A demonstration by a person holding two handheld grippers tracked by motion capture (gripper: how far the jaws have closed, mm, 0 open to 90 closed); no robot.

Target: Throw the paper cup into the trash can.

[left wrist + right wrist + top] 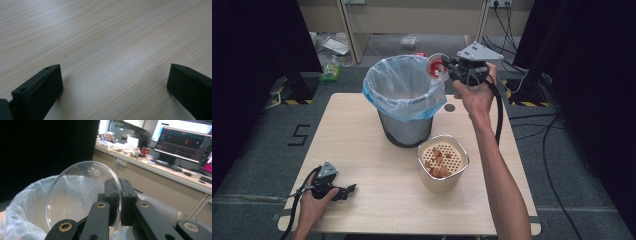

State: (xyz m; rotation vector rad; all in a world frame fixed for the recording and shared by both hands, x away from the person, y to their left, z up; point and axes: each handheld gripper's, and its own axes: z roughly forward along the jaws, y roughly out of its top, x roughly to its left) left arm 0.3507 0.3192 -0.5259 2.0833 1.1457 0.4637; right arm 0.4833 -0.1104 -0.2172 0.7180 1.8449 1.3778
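Right hand-held gripper point(446, 67), in the high view, is raised at the rim of the bin point(404, 102) lined with a pale blue bag, pinching a small clear dish point(437, 67); a perforated container point(443, 162) stands nearer. Left hand-held gripper point(346, 190) rests low on the tabletop point(377, 200).

Left gripper view: jaws spread wide over bare wood, holding nothing.

Right gripper view: jaws clamp the dish's point(82, 195) rim, dish tilted over the bag.
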